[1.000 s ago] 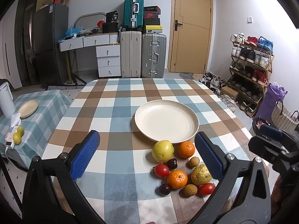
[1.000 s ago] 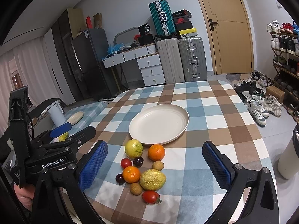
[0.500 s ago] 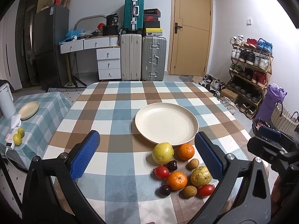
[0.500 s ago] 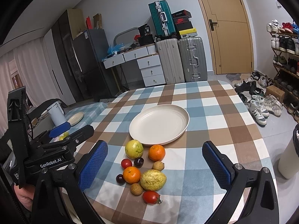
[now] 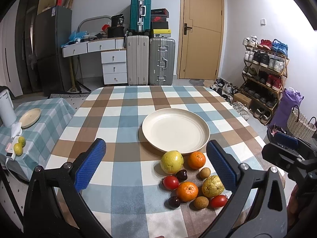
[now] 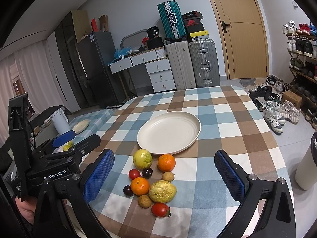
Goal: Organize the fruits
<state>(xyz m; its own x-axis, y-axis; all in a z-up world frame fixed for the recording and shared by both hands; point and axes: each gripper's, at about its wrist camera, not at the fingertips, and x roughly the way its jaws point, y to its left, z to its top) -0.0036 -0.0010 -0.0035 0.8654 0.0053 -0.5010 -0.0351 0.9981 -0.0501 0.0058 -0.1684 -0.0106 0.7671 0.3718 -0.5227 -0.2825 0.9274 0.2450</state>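
1. My left hand-held gripper and right hand-held gripper both hover over the near edge of the bench, jaws spread wide, each released and grasping nothing.
2. The fruit cluster lies on the checked cloth just on my side of the plate: a tomato farthest from the plate, a knobbly yellow fruit with its long axis running left to right, an orange, and a round green-yellow fruit almost touching the plate's rim.
3. I judge the right hand-held gripper better placed: the cluster sits straight ahead between its fingers, while it lies ahead and right of my left one, whose right finger cuts off the cluster's edge.
4. The plate holds no fruit yet; nothing is sorted.
5. The small dark and brown fruits are too small to name; the bench's near edge is hidden under the gripper frames.
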